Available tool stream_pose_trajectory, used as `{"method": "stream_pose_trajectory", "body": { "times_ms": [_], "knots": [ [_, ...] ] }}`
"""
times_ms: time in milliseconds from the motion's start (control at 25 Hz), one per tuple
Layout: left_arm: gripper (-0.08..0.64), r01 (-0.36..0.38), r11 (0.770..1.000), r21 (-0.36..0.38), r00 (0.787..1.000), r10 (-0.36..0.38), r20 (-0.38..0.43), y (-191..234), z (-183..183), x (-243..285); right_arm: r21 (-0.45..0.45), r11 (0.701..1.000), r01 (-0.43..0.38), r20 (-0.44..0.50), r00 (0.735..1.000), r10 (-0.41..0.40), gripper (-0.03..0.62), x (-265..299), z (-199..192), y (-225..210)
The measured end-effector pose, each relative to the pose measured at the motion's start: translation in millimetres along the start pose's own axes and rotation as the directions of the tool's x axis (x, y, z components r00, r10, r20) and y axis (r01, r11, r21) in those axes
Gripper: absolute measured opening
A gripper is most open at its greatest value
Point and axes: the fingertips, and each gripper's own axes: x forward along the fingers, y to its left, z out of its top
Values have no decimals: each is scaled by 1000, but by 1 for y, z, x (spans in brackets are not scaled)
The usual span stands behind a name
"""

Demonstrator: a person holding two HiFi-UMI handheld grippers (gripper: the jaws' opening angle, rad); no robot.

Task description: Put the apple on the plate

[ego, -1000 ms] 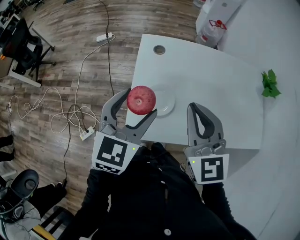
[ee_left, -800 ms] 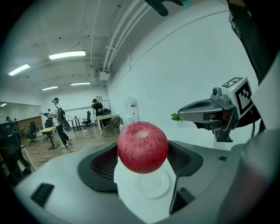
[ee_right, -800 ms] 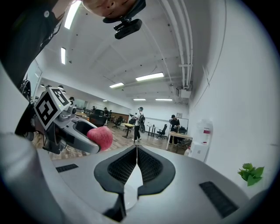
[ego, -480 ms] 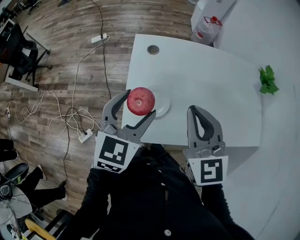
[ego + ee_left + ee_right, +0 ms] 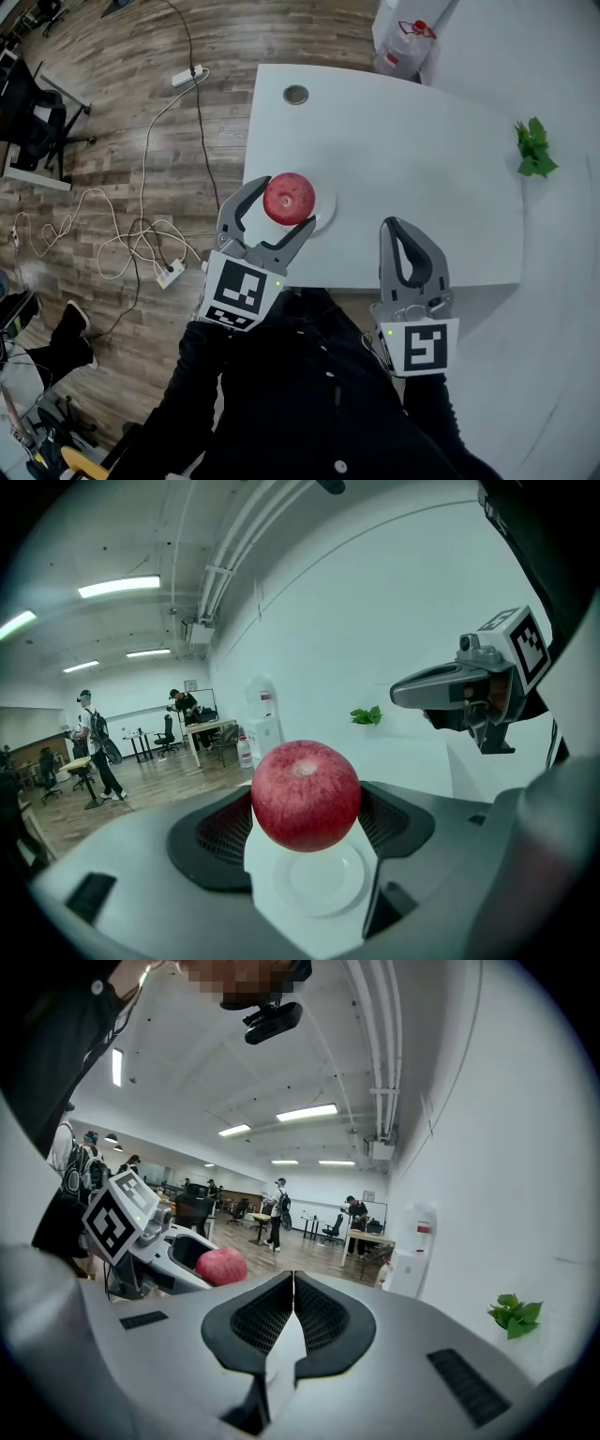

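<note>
A red apple (image 5: 289,195) is clamped between the jaws of my left gripper (image 5: 284,208), held in the air above the near left part of the white table (image 5: 412,169). In the left gripper view the apple (image 5: 306,795) hangs just over a small white plate (image 5: 319,881), apart from it. In the head view the plate (image 5: 322,219) peeks out to the right of the apple. My right gripper (image 5: 411,242) is shut and empty over the table's near edge, to the right of the plate. Its pads (image 5: 281,1309) meet.
A green leafy sprig (image 5: 534,150) lies at the table's far right. A round cable hole (image 5: 295,94) is at the far left corner, with a water bottle (image 5: 405,47) beyond it. Cables and a power strip (image 5: 172,270) lie on the wooden floor to the left.
My left gripper has carried the apple a little to the right and forward, so it now hangs over the plate. The right gripper has stayed shut and hardly moved.
</note>
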Motion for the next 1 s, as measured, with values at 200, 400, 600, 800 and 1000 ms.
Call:
{"method": "stream_pose_trajectory", "body": {
  "times_ms": [200,400,600,800,1000],
  "knots": [
    [364,17,1000,-26,999,-18,-44,-8,-27,17,3,1000,24,-28,999,-24,41,-8,-9,-4],
    [364,32,998,-59,995,-37,-95,-15,-59,36,15,999,52,-50,997,-51,41,-11,-17,-9],
    [364,27,997,-74,991,-37,-127,-18,-81,51,17,998,52,-77,996,-51,41,-17,-24,-7],
    [364,15,995,-103,989,-30,-145,-15,-101,63,17,998,52,-103,993,-50,41,-20,-33,-3],
    [364,37,994,-107,983,-56,-176,-21,-121,75,7,999,45,-133,990,-44,41,-20,-43,0]
  ]
}}
